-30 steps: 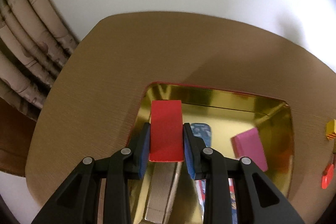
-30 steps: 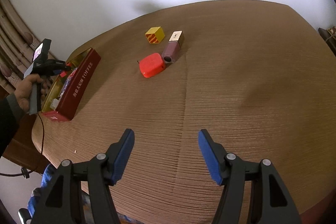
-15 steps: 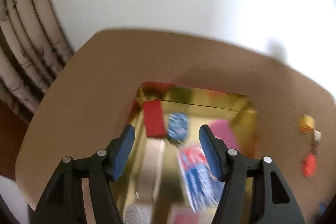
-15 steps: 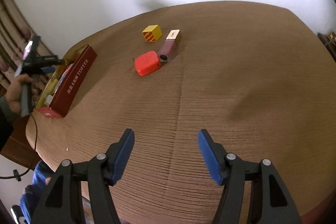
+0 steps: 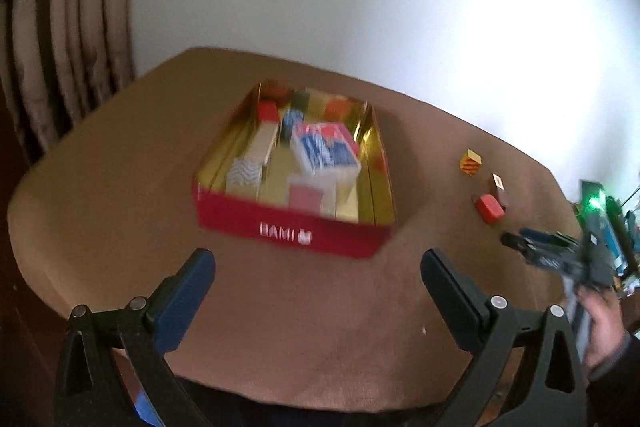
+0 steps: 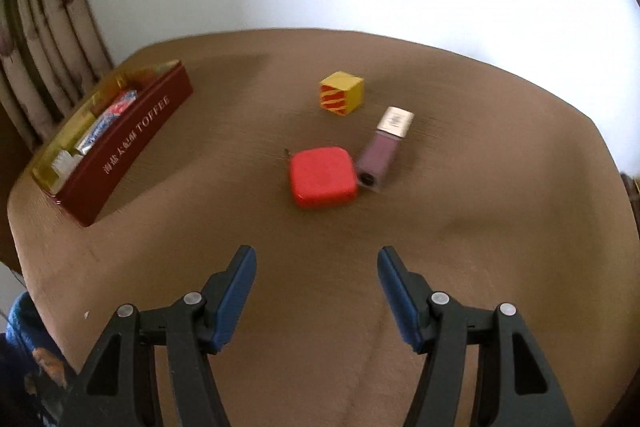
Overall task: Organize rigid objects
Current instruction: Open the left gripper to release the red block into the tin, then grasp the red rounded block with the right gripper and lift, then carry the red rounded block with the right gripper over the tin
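The left gripper is being held wide open with nothing between its jaws, which have just been opening; bare brown table is lying directly under it. Just beyond its fingertips the red tin is being seen end-on, white letters reading "BAMI" on the near wall, though blur is making the rest unreadable. Inside, a blue-and-red card pack, a small red block at the far left and several pale boxes are being made out only roughly. The right gripper is likewise being held released and empty over open tabletop. Ahead of it and slightly right, a rounded red case is touching a mauve bottle with a gold cap, whose label is too small to be read; farther on, a yellow cube with red stripes is standing apart. Far to its left the tin's long side is showing "TOFFEE" after some Chinese characters. Free table is lying between the tin and the three loose objects. The near table edge is being cut off by both grippers' arms.
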Demonstrator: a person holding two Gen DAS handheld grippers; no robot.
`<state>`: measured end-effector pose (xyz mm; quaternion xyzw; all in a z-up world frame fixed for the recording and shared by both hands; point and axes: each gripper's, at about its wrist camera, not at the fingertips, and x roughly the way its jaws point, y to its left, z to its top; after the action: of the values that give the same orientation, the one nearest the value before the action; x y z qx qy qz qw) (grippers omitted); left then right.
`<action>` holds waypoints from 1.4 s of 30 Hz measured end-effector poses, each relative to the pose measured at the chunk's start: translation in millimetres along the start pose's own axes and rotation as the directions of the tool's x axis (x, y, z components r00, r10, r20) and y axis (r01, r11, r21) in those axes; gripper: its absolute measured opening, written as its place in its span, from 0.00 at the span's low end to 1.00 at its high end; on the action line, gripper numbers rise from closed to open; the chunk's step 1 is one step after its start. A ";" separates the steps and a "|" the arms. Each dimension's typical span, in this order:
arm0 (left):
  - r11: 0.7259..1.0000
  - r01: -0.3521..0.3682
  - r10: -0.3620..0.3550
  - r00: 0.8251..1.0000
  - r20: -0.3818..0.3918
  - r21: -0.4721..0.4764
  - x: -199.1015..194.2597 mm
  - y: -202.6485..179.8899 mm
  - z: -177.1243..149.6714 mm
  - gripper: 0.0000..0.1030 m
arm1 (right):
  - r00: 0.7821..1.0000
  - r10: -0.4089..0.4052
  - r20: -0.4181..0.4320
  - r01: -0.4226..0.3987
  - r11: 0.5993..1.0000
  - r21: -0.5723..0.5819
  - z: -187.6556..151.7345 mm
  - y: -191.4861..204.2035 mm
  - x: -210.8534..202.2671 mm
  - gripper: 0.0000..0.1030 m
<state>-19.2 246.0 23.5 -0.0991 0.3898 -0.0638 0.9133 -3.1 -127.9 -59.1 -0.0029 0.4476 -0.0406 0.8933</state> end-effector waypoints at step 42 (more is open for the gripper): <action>0.998 -0.070 0.070 0.996 0.054 -0.004 -23.9 -4.8 -13.6 0.99 | 0.955 -0.112 0.274 0.138 0.987 -0.076 111.3 73.9 -156.9 0.46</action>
<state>-45.7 244.2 32.1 -0.0881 0.3684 -0.0286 0.9250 -2.5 -45.9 130.0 -0.0790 0.3226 -0.0751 0.9402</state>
